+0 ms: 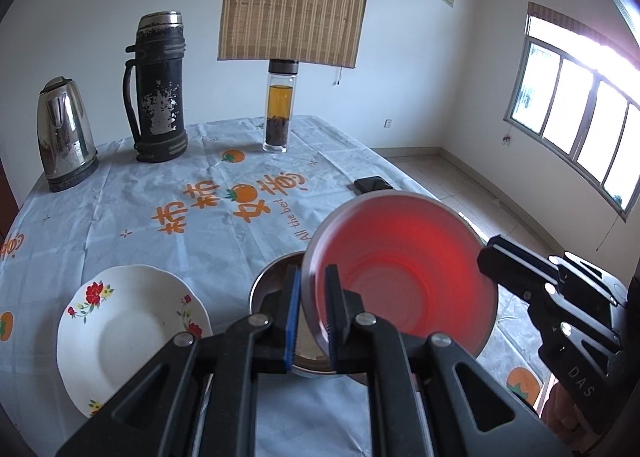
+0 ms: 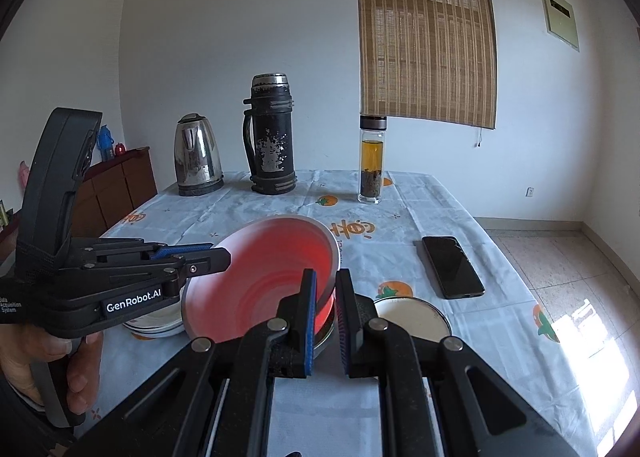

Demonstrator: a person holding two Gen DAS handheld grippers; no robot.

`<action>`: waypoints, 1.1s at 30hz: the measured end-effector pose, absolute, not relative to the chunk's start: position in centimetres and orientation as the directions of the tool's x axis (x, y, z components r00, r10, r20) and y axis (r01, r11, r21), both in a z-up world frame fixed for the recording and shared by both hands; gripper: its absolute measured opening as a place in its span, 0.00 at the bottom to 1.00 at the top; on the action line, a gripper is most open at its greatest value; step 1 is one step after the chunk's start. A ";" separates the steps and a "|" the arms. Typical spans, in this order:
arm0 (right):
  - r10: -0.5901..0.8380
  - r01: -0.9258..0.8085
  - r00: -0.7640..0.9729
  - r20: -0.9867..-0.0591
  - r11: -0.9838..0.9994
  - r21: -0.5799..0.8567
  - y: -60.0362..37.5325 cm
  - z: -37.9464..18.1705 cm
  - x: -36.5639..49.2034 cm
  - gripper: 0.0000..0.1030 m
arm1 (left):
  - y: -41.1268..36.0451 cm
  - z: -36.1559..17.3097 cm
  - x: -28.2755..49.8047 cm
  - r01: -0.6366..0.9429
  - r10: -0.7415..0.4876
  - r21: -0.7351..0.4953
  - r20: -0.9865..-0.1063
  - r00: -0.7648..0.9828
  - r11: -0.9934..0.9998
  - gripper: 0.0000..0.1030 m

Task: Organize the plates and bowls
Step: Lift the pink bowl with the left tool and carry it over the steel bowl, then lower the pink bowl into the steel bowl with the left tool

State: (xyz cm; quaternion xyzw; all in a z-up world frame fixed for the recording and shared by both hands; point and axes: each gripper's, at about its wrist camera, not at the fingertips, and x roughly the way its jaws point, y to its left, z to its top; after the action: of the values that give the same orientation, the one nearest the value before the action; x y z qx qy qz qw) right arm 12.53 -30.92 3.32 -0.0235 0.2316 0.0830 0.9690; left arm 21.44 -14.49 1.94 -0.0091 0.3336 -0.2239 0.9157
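Red bowl is held tilted above the table, clamped at opposite sides of its rim by both grippers; its open side is turned toward the left wrist camera. Left gripper is pinched on the near-left rim, one blue pad outside the wall and one inside; the same tool is seen from the side in the right wrist view, gripped by a hand at lower left. Right gripper is pinched on the bowl's right rim, jaws narrowed onto the thin wall; in the left wrist view it is seen meeting the bowl's far right edge. A steel bowl is seen on the tablecloth directly beneath the red one, partly hidden by it. A white flowered plate lies to the left of the steel bowl, just beside it; in the right wrist view what looks like stacked plates is seen under the left tool. A round dish with a pale inside sits to the right of the bowls. A phone lies flat further right; a kettle, a black thermos and a tea bottle stand upright along the far edge, well apart from the bowls.
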 end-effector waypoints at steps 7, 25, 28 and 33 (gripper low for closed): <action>0.167 -0.189 0.854 -0.492 0.982 0.006 -30.1 2.0 14.6 0.10 | -13.2 0.9 23.2 0.372 -0.422 -0.214 -0.599 0.681 0.903 0.08; 0.147 -0.163 0.814 -0.562 0.986 0.022 -30.2 -1.2 17.6 0.10 | -13.5 -2.0 24.6 0.359 -0.414 -0.225 -0.642 0.645 0.906 0.08; 0.145 -0.162 0.809 -0.570 0.987 0.021 -30.0 -1.5 17.8 0.10 | -13.4 -2.4 25.0 0.354 -0.411 -0.226 -0.651 0.637 0.907 0.08; 0.133 -0.155 0.805 -0.577 0.988 0.013 -29.9 -1.7 18.2 0.11 | -13.3 -3.0 25.0 0.354 -0.423 -0.245 -0.659 0.622 0.902 0.08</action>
State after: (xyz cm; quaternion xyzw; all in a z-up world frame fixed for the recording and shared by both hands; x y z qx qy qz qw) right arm 18.18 -29.88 -1.70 -0.0175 0.3025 0.0758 0.9500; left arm 25.03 -13.34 -3.01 -0.0455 0.3775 -0.2161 0.8993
